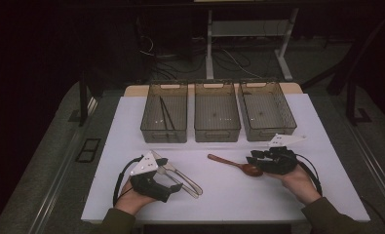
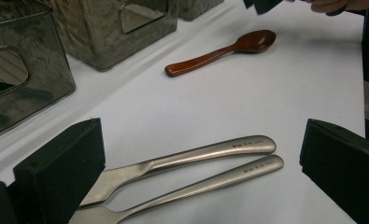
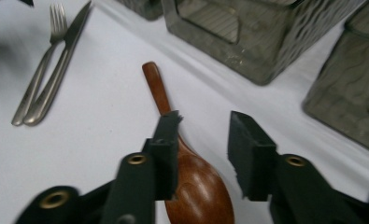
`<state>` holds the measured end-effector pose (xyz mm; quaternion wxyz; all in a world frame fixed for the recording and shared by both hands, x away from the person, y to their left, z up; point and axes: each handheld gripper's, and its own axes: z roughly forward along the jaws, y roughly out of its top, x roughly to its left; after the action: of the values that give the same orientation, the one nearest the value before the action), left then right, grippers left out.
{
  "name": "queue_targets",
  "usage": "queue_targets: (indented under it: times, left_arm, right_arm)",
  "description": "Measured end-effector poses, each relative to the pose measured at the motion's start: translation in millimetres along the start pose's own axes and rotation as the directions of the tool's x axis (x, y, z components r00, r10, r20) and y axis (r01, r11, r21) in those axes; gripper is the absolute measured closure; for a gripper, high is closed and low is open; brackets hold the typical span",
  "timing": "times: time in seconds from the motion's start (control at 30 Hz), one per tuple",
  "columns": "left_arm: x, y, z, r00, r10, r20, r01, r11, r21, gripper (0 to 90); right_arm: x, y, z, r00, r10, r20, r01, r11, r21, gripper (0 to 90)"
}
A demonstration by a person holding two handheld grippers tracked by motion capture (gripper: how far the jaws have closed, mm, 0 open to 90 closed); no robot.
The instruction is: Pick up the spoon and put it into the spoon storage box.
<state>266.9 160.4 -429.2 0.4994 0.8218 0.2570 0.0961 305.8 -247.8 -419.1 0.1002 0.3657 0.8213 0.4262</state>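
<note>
Straddling the wooden spoon (image 3: 198, 191) bowl near the worktop's (image 1: 229, 195) front-right edge with right gripper (image 3: 203, 140) jaws part-closed, not yet pinching, evidently for sorting into 1 of 3 bins (image 1: 217, 117); left gripper (image 2: 196, 163) gaping wide, empty, around fork and knife handles (image 2: 210, 163).

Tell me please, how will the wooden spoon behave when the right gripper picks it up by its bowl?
The wooden spoon looks rigid, so it likely will not bend. Its rounded, glossy bowl may slip between the flat pads of the right gripper. The long handle sticks out to one side, so it may tilt when lifted.
</note>
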Motion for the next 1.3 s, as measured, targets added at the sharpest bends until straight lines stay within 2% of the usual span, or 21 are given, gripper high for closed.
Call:
queue_targets:
  times: [0.13, 0.3, 0.4, 0.67, 0.97, 1.17, 1.3]
  left_arm:
    - [0.7, -0.1, 1.0, 1.0, 0.002, 0.003, -0.002, 1.0, 0.006, 0.0]
    - [0.4, -0.3, 2.3, 1.0, 0.0, 0.002, 0.0, 1.0, 0.006, 0.0]
    - [0.5, -0.1, 2.3, 1.0, 0.002, 0.003, -0.002, 1.0, 0.009, 0.0]
    - [1.3, -0.4, 1.6, 1.0, 0.003, 0.005, -0.003, 1.0, 0.009, 0.0]
    - [0.9, -0.4, 2.1, 1.0, 0.002, 0.005, -0.002, 1.0, 0.008, 0.0]
    - [1.2, -0.3, 1.6, 1.0, 0.004, 0.006, -0.004, 0.9999, 0.011, 0.0]
    - [1.2, -0.3, 1.4, 1.0, 0.002, 0.006, -0.002, 1.0, 0.008, 0.0]
  right_arm:
    - [-0.2, 3.3, 10.6, 1.0, -0.003, -0.008, 0.003, 1.0, 0.012, 80.0]
    - [-0.2, 10.3, 28.1, 0.9999, -0.011, -0.013, 0.011, 0.999, 0.043, 88.1]
    - [1.6, 14.7, 38.9, 0.9999, -0.007, -0.015, 0.008, 0.998, 0.069, 88.6]
    - [8.0, 21.5, 61.6, 0.9994, -0.032, -0.015, 0.034, 0.99, 0.133, 88.7]
    - [10.0, 19.9, 65.8, 0.9987, -0.042, -0.028, 0.046, 0.983, 0.177, 88.7]
    - [15.5, 19.3, 67.6, 0.9963, -0.071, -0.049, 0.079, 0.977, 0.196, 88.7]
    - [20.7, 19.7, 66.7, 0.9929, -0.089, -0.079, 0.104, 0.972, 0.21, 88.7]
